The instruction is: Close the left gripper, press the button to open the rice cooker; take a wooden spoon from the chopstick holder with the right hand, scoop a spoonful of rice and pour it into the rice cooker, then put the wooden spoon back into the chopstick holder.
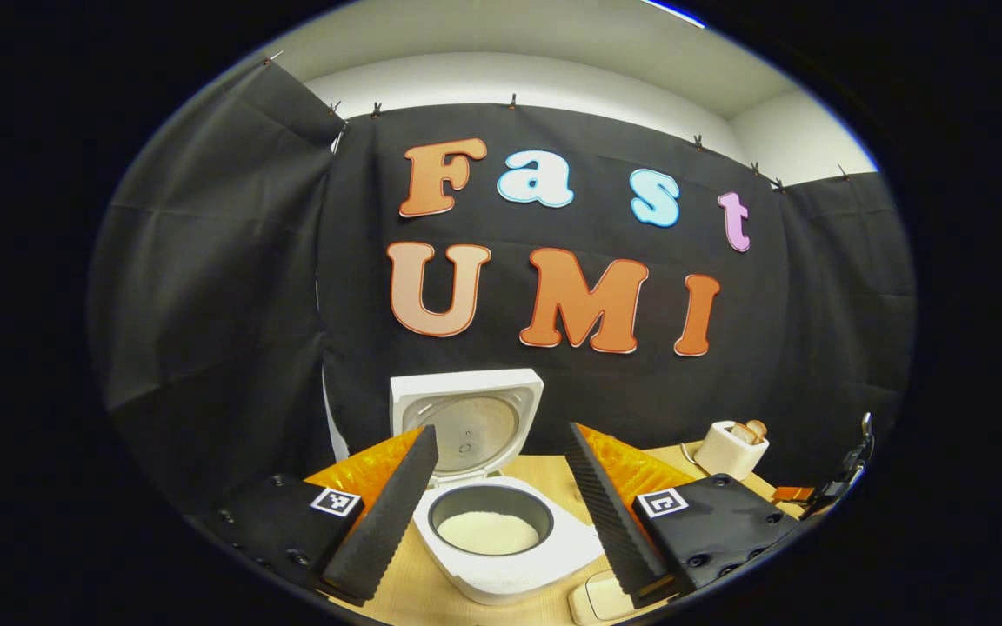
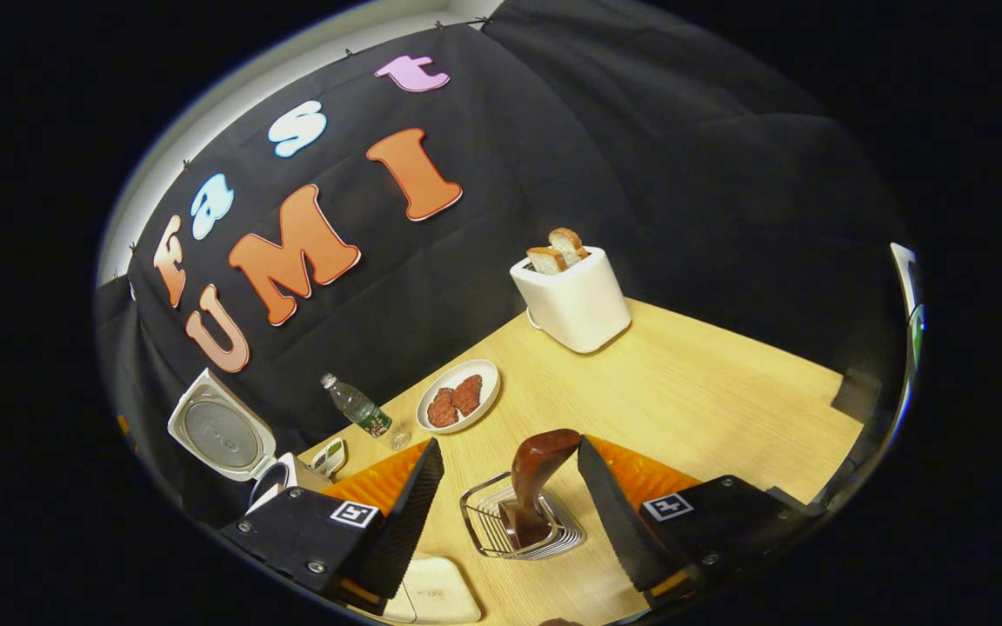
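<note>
While I watched the left gripper view, my left gripper hung above the cooker with its jaws spread wide and holding nothing. Between the fingers I saw the cooker standing on the worktop with its lid tipped up and back against the cloth wall. Rice lay in the pot. Further right stood a toaster with bread in its slots. A pale flat dish showed partly at the bottom edge, beside the cooker; I could not tell what it held.

When I turned to the right gripper view, my right gripper also had its jaws open, one finger on each side of the spoon without touching it. That spoon stood upright in the wire holder, its rounded end uppermost. A pale dish lay just beside the holder, near the bottom edge. Beyond, on the worktop, I saw a plate with two dark red pieces on it, a bottle lying tilted near that plate, and the toaster well apart at the back. Far left stood the cooker, mostly hidden behind my gripper, with its lid raised.
</note>
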Demonstrator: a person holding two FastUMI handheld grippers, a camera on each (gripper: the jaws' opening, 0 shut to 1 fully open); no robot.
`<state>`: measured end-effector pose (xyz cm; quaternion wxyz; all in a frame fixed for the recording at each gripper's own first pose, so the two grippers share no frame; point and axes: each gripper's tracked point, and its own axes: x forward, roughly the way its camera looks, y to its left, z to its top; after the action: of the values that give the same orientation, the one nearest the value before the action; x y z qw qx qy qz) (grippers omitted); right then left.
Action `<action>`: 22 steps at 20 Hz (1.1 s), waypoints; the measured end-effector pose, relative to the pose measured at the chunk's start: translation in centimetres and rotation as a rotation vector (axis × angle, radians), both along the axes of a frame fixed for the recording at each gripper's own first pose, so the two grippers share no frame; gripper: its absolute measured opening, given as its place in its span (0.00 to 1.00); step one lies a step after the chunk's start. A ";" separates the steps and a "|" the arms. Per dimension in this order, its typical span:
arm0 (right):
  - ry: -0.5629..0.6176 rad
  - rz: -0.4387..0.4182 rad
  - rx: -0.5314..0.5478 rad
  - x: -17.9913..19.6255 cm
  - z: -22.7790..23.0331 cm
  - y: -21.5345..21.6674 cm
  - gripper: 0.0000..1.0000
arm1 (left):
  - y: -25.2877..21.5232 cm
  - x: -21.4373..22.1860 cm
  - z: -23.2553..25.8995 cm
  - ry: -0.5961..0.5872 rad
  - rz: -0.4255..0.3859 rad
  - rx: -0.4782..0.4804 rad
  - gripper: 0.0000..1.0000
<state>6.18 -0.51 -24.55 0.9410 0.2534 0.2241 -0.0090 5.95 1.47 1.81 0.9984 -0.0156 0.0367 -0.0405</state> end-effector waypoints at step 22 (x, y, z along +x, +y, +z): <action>-0.073 -0.171 -0.082 -3.8 7.4 -7.3 0.95 | 0.5 27.2 -2.8 0.209 0.045 0.004 1.00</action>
<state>2.34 -7.78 -17.15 0.9539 0.2331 0.1666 -0.0890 33.14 1.94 -1.00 0.9898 -0.0184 0.1405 -0.0160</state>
